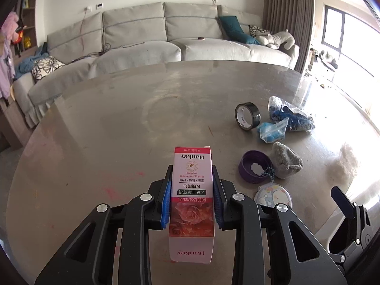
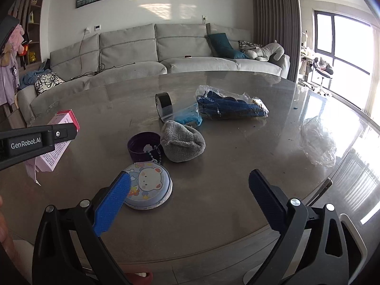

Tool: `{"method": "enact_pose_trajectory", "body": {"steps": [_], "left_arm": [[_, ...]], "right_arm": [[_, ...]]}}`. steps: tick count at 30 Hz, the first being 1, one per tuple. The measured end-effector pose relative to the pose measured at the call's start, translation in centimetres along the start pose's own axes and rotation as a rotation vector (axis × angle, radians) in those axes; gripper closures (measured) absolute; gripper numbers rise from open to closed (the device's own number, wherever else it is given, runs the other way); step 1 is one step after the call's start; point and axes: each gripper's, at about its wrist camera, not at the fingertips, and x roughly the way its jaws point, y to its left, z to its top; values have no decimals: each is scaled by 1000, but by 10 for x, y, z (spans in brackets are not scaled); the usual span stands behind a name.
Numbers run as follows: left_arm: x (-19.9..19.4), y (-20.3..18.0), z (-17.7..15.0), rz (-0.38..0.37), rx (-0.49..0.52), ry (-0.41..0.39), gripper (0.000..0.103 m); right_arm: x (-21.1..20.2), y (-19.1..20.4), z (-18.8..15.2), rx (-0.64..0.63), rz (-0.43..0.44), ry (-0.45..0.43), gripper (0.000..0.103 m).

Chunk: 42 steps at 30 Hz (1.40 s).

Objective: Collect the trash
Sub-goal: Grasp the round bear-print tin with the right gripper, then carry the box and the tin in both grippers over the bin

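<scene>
Two grippers, one pink carton caught.
Your left gripper [image 1: 192, 197] clamps the glossy carton [image 1: 192, 199] above the smooth table [image 1: 106, 130]; your right gripper [image 2: 190, 197] gapes empty near the round cartoon tin [image 2: 148, 186].

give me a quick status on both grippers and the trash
Left gripper shut on pink box. Right gripper open, empty, over table. Round bear case beside its left finger; nothing in the way.

The right gripper [image 2: 190, 185] is hovering open over the table [image 2: 237, 190], its left pad [image 2: 111, 204] overlapping the round cartoon case [image 2: 149, 185].
</scene>
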Motion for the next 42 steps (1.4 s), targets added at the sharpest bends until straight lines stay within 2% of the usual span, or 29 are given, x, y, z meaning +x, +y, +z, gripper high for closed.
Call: {"method": "enact_pose_trajectory", "body": {"steps": [3, 11, 13, 14, 21, 27, 33, 38, 40, 42], "left_arm": [[9, 8, 0, -26, -30, 34, 74], [11, 11, -3, -37, -54, 14, 74], [10, 11, -3, -41, -57, 7, 74], [10, 11, -3, -40, -57, 4, 74], [5, 7, -6, -31, -39, -14, 74], [3, 3, -6, -31, -23, -29, 74], [-3, -9, -8, -21, 25, -61, 74], [-12, -25, -13, -51, 85, -103, 74], [-18, -35, -17, -42, 122, -130, 74], [-24, -46, -21, -98, 145, -148, 74]], "right_arm": [[9, 11, -2, -23, 18, 17, 4], [26, 24, -5, -30, 67, 41, 5], [26, 27, -7, -49, 52, 35, 20], [24, 27, -6, -53, 68, 31, 46], [14, 17, -1, 5, 83, 38, 46], [-11, 12, 6, -40, 47, -7, 46], [-41, -5, 9, -21, 34, -56, 46], [-71, -26, 7, 5, -6, -95, 46], [-82, -37, 4, 14, -33, -104, 46], [-92, -47, -1, 27, -59, -111, 46]]}}
